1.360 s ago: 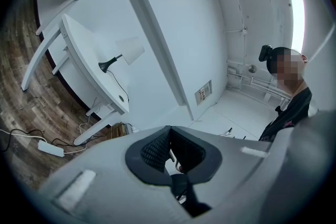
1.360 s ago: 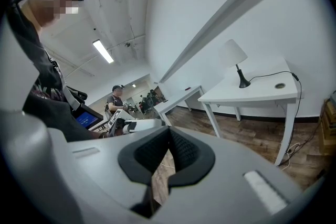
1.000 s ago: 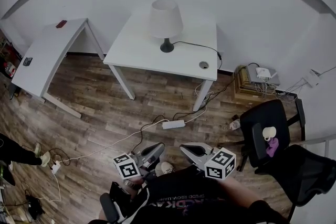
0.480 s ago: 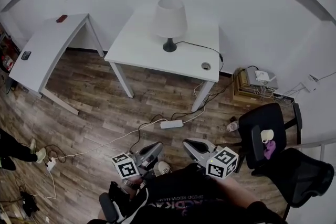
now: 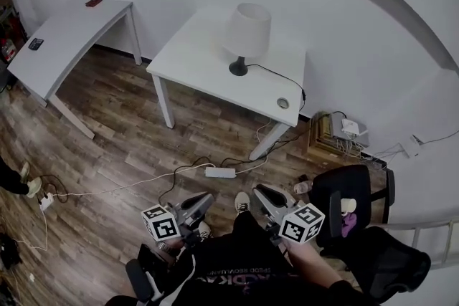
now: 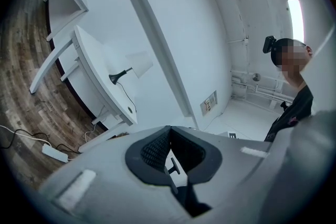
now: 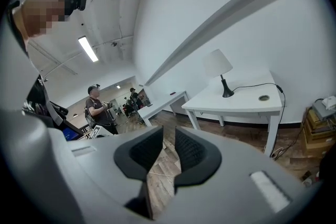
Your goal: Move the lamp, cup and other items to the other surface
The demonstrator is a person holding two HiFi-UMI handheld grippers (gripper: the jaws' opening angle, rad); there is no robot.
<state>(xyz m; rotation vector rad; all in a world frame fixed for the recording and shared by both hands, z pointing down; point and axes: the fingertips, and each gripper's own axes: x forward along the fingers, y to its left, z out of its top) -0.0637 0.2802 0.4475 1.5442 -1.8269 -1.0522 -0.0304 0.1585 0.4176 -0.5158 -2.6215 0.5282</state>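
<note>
The lamp (image 5: 247, 36), with a white shade and a dark base, stands on the white table (image 5: 208, 64) across the room; it also shows in the left gripper view (image 6: 137, 65) and the right gripper view (image 7: 218, 64). A pale cup (image 5: 348, 205) sits on the black chair (image 5: 337, 186) at the right, beside something purple. Both grippers are held low in front of the person, far from the table. My left gripper (image 5: 195, 204) (image 6: 169, 128) has its tips together and holds nothing. My right gripper (image 5: 265, 195) (image 7: 169, 135) has just been opening; floor shows through the gap and nothing is between the pads.
A second white table (image 5: 64, 39) stands at the left with a red item (image 5: 93, 2) and a dark item (image 5: 36, 44). A power strip (image 5: 220, 172) and cables lie on the wood floor. Boxes with a router (image 5: 341, 131) sit by the wall. People (image 7: 97, 107) stand far off.
The head view has shifted: lamp and table sit further right, the chair with the cup lower and closer. Both grippers stay low by the body.
</note>
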